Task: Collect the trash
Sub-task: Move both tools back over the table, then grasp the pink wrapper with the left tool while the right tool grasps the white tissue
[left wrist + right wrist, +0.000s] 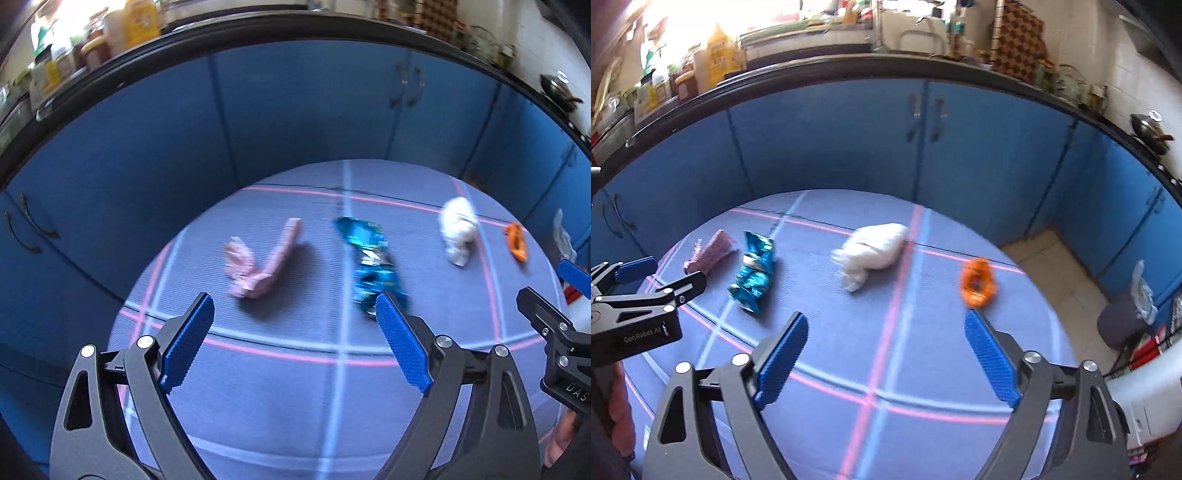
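Several pieces of trash lie in a row on a blue checked cloth. From left: a pink crumpled wrapper, a shiny blue foil wrapper, a white crumpled bag and an orange wrapper. My left gripper is open and empty, above the cloth just short of the pink and blue wrappers. My right gripper is open and empty, short of the white bag and the orange wrapper.
Blue cabinet doors run behind the cloth under a dark countertop crowded with jars and boxes. Tiled floor and a grey stool lie to the right. Each gripper shows at the edge of the other's view.
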Demonstrator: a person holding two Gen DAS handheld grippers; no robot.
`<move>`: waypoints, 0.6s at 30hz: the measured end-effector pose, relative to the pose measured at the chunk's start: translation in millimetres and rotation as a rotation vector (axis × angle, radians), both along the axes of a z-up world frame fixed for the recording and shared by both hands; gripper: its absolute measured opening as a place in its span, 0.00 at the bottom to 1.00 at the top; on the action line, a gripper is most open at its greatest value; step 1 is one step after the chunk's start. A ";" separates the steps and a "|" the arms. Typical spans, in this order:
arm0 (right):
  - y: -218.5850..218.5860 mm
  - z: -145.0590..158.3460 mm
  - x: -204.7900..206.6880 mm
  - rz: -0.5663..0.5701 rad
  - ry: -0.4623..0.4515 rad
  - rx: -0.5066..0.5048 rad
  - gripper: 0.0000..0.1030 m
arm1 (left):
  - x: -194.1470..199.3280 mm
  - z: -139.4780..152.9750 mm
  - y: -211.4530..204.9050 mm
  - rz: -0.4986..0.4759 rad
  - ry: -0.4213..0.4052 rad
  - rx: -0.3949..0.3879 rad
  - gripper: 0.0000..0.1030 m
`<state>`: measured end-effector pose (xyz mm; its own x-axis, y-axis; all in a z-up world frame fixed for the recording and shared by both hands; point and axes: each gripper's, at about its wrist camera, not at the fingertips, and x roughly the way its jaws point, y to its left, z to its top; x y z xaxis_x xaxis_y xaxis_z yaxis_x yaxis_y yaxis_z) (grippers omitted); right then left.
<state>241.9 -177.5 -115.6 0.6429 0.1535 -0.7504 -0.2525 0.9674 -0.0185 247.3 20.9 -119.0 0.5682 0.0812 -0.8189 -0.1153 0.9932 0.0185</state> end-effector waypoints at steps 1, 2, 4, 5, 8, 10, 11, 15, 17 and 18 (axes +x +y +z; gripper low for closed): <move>8.5 -0.9 3.9 0.010 -0.001 -0.005 0.78 | 1.5 -2.0 5.2 0.006 0.002 -0.003 0.85; 19.1 -2.1 8.2 0.013 -0.014 -0.023 0.78 | 3.8 -4.9 11.8 0.013 0.004 -0.007 0.85; 31.3 -4.3 16.3 0.004 -0.033 -0.052 0.78 | 8.2 -10.0 22.3 0.021 0.006 -0.013 0.85; 37.1 -5.9 21.6 -0.005 -0.040 -0.066 0.78 | 12.0 -13.7 28.0 0.022 0.010 -0.019 0.85; 48.7 -12.4 40.0 -0.035 -0.048 -0.099 0.78 | 21.8 -21.5 38.6 0.019 0.014 -0.030 0.84; 51.4 -20.0 53.6 -0.051 -0.025 -0.096 0.78 | 26.1 -26.2 41.5 0.016 0.021 -0.036 0.82; 52.3 -25.1 61.0 -0.065 -0.012 -0.099 0.78 | 29.7 -29.1 41.8 0.013 0.026 -0.042 0.81; 50.4 -41.9 76.6 -0.080 0.066 -0.098 0.33 | 41.5 -43.1 44.9 0.015 0.066 -0.080 0.52; 49.7 -49.1 76.3 -0.078 0.087 -0.108 0.23 | 41.1 -42.4 42.2 0.020 0.054 -0.040 0.36; 50.0 -48.3 73.1 -0.075 0.075 -0.120 0.22 | 41.1 -42.3 41.8 0.017 0.057 -0.046 0.32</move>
<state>315.1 -127.5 -163.9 0.5906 0.0136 -0.8069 -0.1849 0.9755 -0.1189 288.3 62.7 -161.3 0.5193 0.0520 -0.8530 -0.1319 0.9911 -0.0199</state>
